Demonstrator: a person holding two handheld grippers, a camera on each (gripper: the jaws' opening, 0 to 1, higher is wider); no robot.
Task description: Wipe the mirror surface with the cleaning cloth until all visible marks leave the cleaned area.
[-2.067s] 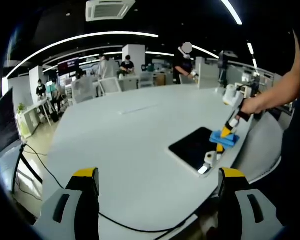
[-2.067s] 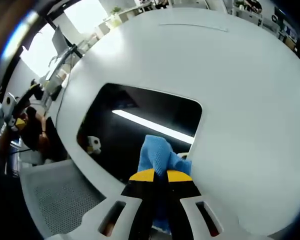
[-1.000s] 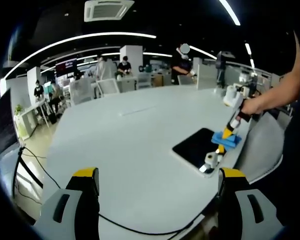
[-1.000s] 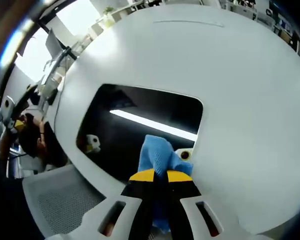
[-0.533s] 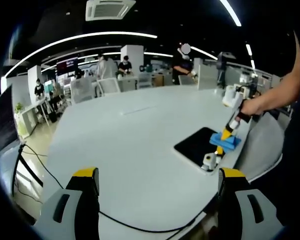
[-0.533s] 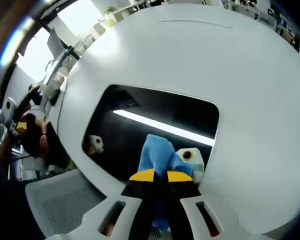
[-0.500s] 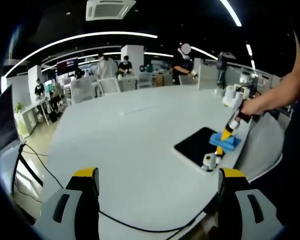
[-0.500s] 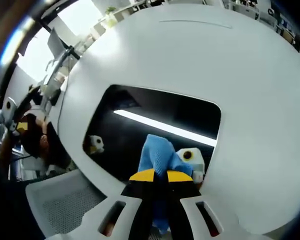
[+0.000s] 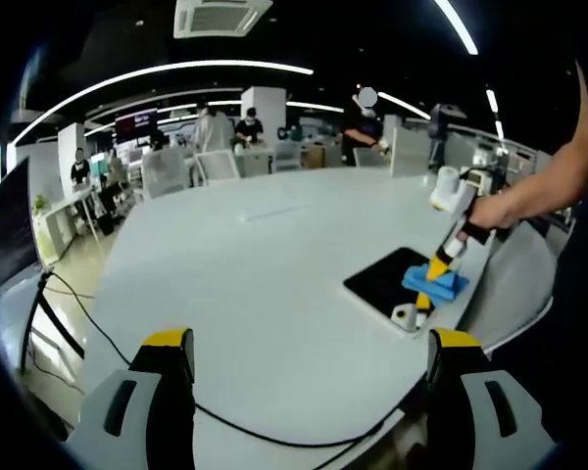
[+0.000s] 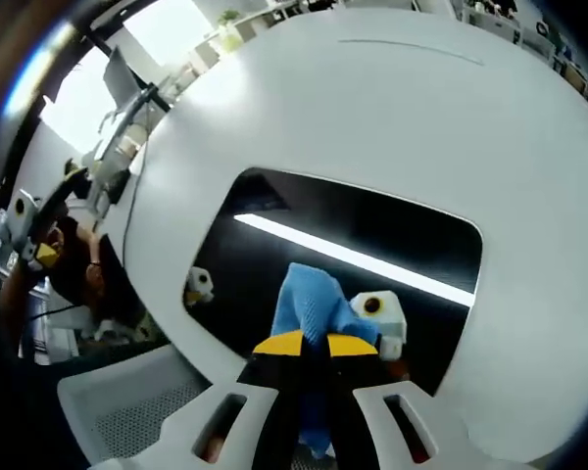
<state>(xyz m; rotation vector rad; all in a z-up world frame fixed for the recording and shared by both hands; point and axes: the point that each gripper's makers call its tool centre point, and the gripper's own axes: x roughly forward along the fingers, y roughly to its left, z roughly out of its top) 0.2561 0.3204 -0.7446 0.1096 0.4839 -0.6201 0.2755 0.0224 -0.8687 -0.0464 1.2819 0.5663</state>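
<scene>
1. Open-plan office with ceiling light strips; big pale round counter (image 9: 265, 284) carries the mirror (image 10: 353, 274), which lies flat near the counter's edge on my side.
2. Step in hand, as I judge it: wiping. To do it well, I'd keep the cloth (image 10: 314, 304) pressed flat on the glass, run overlapping passes edge to edge, and avoid letting the wad ride off the rim.
3. Mirror reads dark and reflects a light strip, so I can't pick out any marks from here. I'd check the glass at a slant before calling it clean.
4. Right gripper (image 10: 314, 345): jaws together, clamped on the blue cloth, which is bunched ahead of the tips and touching the mirror.
5. From the left gripper view, the right gripper (image 9: 441, 262) sits over the mirror's near corner with the cloth (image 9: 433, 284) under it.
6. Left gripper (image 9: 309, 377): jaws wide apart, holding nothing, hanging over the counter well apart from the mirror (image 9: 387, 282).
</scene>
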